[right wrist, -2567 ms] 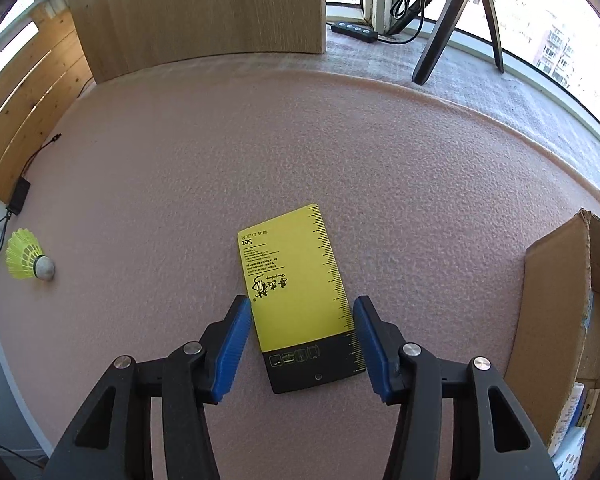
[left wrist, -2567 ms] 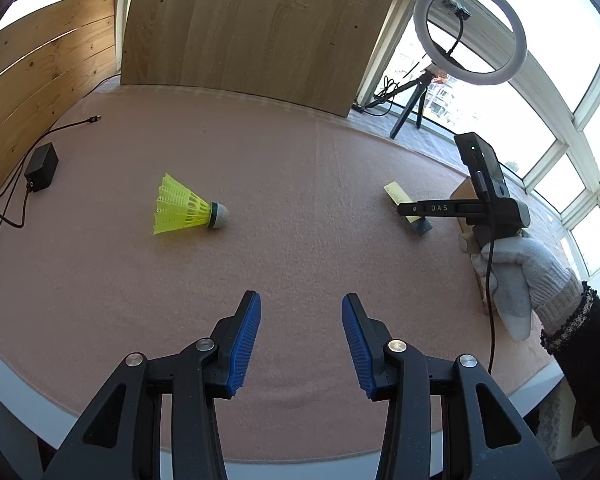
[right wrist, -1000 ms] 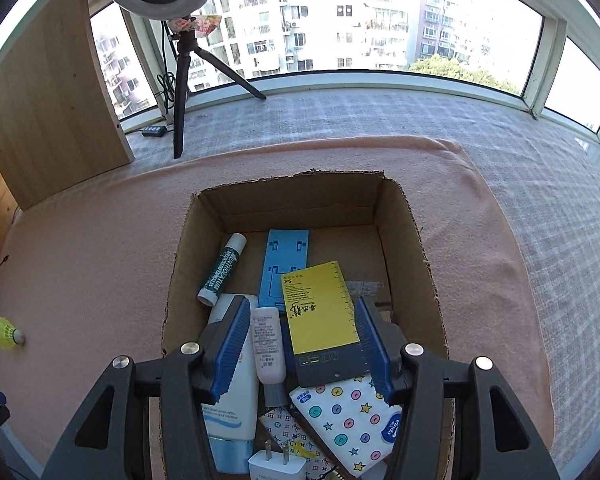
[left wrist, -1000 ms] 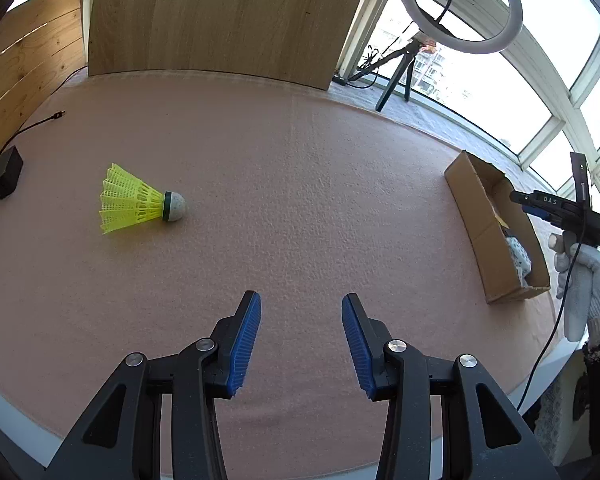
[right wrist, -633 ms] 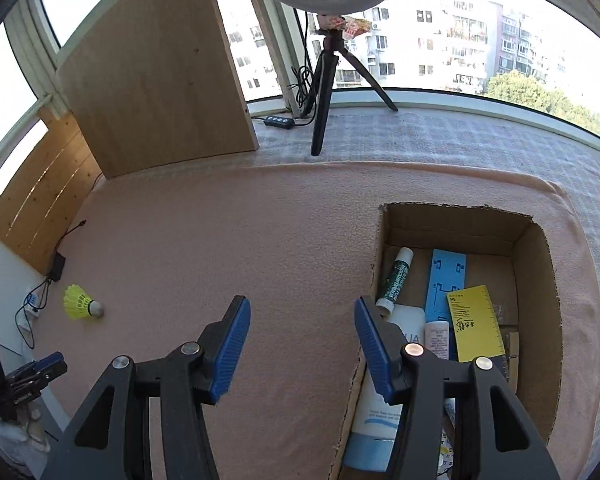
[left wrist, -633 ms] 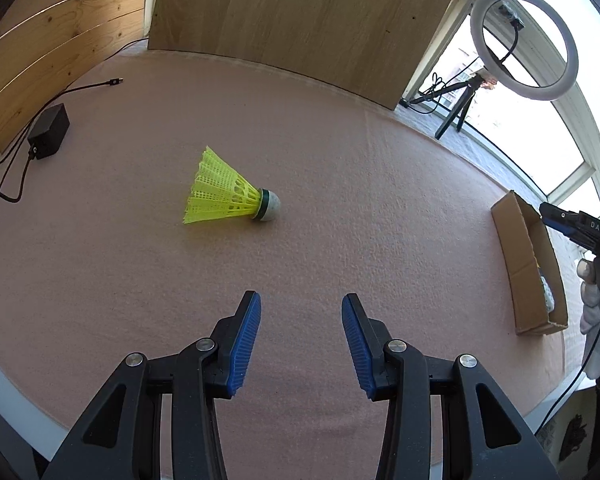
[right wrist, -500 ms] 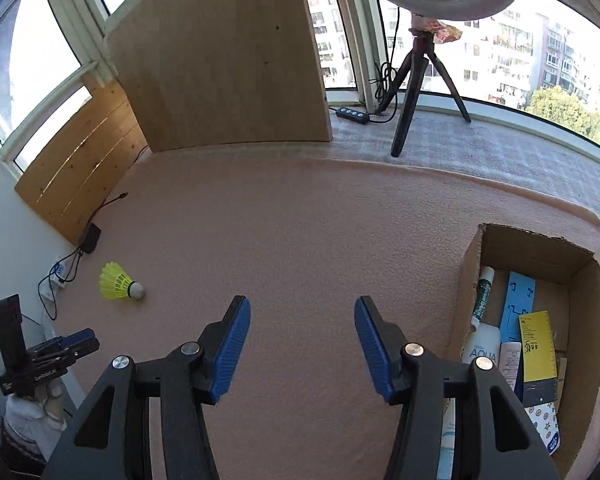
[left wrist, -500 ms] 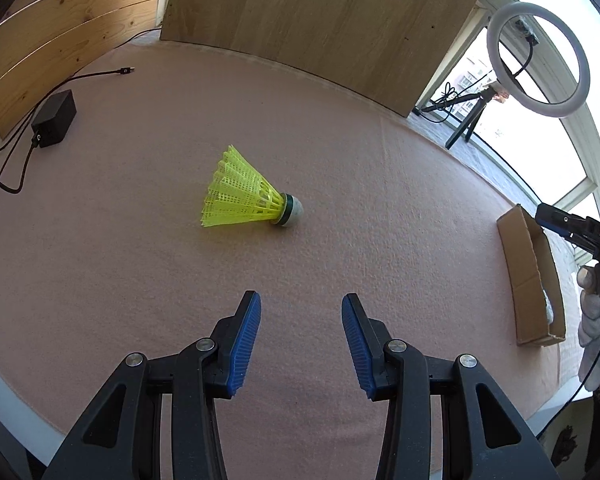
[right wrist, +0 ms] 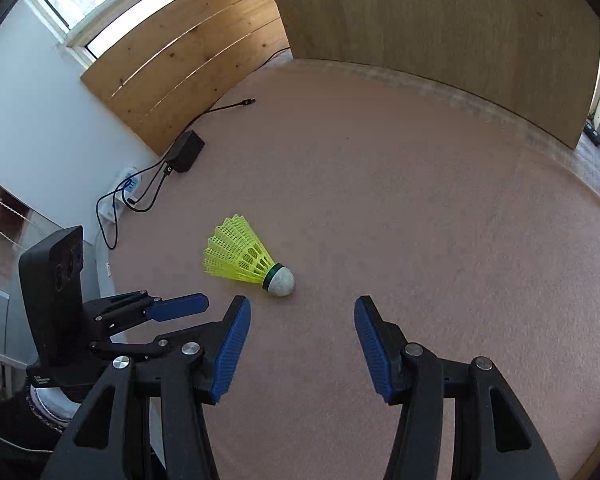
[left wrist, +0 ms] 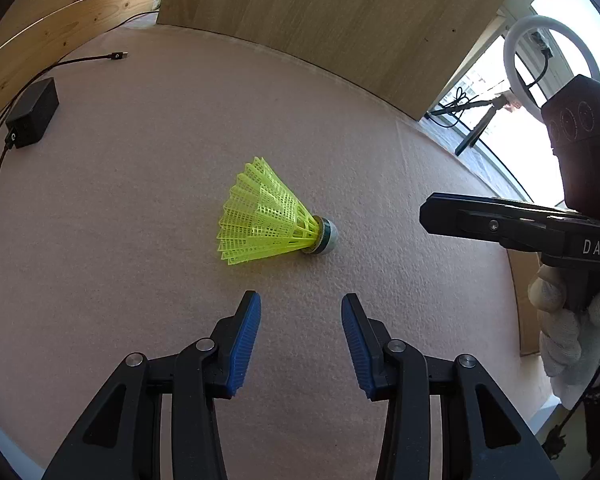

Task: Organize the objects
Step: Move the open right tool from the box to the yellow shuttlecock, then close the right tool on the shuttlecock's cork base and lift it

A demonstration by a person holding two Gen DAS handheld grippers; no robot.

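A yellow plastic shuttlecock (left wrist: 268,220) with a white cork tip lies on its side on the pink felt table top (left wrist: 340,128). My left gripper (left wrist: 300,304) hangs open and empty just short of it, cork end ahead to the right. In the right wrist view the shuttlecock (right wrist: 252,260) lies a little beyond my right gripper (right wrist: 300,308), which is open and empty, the cork near its left finger. Each gripper shows in the other's view: the right gripper (left wrist: 440,216) held by a white-gloved hand (left wrist: 568,336), the left gripper (right wrist: 196,308) at the lower left.
A black power adapter (left wrist: 32,118) with cables lies at the table's far left. Wooden panels (left wrist: 340,12) stand along the back. A ring light on a tripod (left wrist: 548,52) stands at the window. A strip of a cardboard box (left wrist: 524,300) shows behind the right gripper.
My right gripper swung left from over the box, leaving the yellow card inside, and now points at the shuttlecock. My left gripper came closer to the shuttlecock.
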